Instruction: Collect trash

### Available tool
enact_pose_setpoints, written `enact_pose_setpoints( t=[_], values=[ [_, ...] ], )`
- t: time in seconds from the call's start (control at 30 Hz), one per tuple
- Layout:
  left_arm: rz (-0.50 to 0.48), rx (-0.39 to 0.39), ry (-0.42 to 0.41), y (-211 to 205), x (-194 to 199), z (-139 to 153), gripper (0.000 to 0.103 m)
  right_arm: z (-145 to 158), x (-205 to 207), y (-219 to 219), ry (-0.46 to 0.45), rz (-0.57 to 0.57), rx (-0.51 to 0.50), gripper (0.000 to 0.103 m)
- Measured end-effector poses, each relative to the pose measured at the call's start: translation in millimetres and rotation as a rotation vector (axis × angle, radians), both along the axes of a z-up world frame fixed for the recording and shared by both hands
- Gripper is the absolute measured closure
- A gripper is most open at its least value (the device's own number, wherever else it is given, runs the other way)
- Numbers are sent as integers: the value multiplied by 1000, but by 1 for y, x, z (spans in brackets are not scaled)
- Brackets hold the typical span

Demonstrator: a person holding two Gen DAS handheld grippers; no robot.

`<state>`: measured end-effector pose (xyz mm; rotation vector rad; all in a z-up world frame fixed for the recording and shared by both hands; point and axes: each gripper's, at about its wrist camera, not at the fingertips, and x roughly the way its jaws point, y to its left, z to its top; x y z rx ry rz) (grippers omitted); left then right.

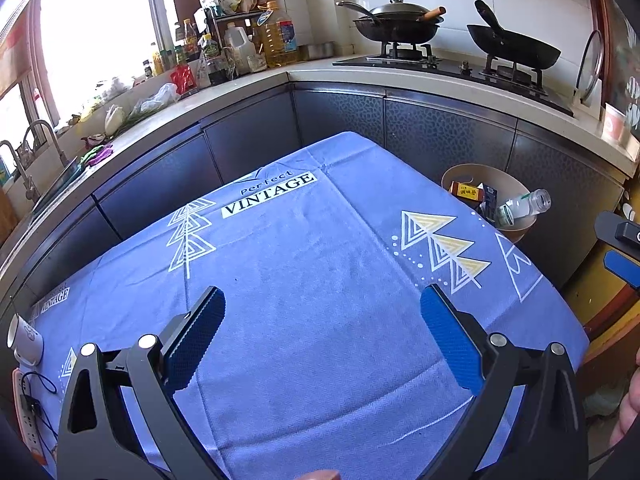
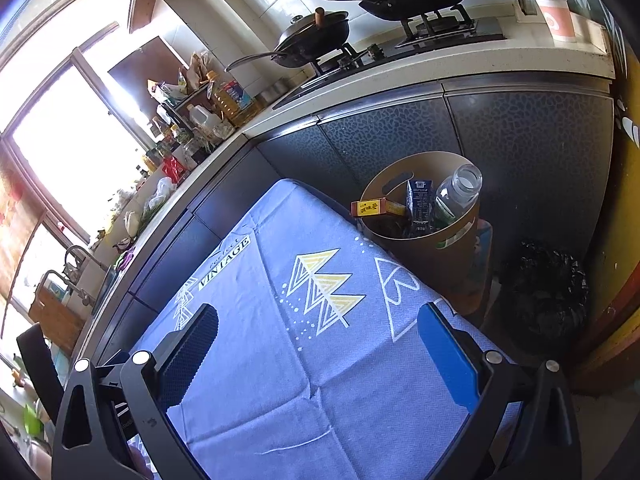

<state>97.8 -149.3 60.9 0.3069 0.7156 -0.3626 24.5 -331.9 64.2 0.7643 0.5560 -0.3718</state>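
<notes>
A tan round bin [image 1: 476, 178] [image 2: 460, 248] stands on the floor past the table's far right corner. Inside it lie an orange box [image 1: 466, 191] [image 2: 374, 207], a dark blue carton [image 1: 489, 196] [image 2: 420, 200] and a clear plastic bottle [image 1: 524, 206] [image 2: 456, 192] whose open neck sticks out over the rim. My left gripper [image 1: 322, 320] is open above the blue tablecloth [image 1: 300, 264] with nothing between its fingers. My right gripper [image 2: 318, 344] is also open and empty over the cloth [image 2: 280, 352], nearer the bin; its body [image 1: 620, 240] shows at the right edge of the left wrist view.
A white mug [image 1: 26, 344] and a power strip [image 1: 28, 412] sit at the table's left edge. A black rubbish bag [image 2: 548, 292] lies on the floor right of the bin. Behind runs a counter with a sink tap [image 1: 40, 140], bottles [image 1: 276, 36] and pans [image 1: 400, 24] on a stove.
</notes>
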Motion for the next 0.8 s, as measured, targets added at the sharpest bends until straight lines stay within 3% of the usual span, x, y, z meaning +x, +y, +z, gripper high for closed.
enact_pose_setpoints(
  t=[0.8],
  values=[
    [-19,11,12,-4,-1,-5,6,-7,1,-6,5,-1,27,4]
  ],
)
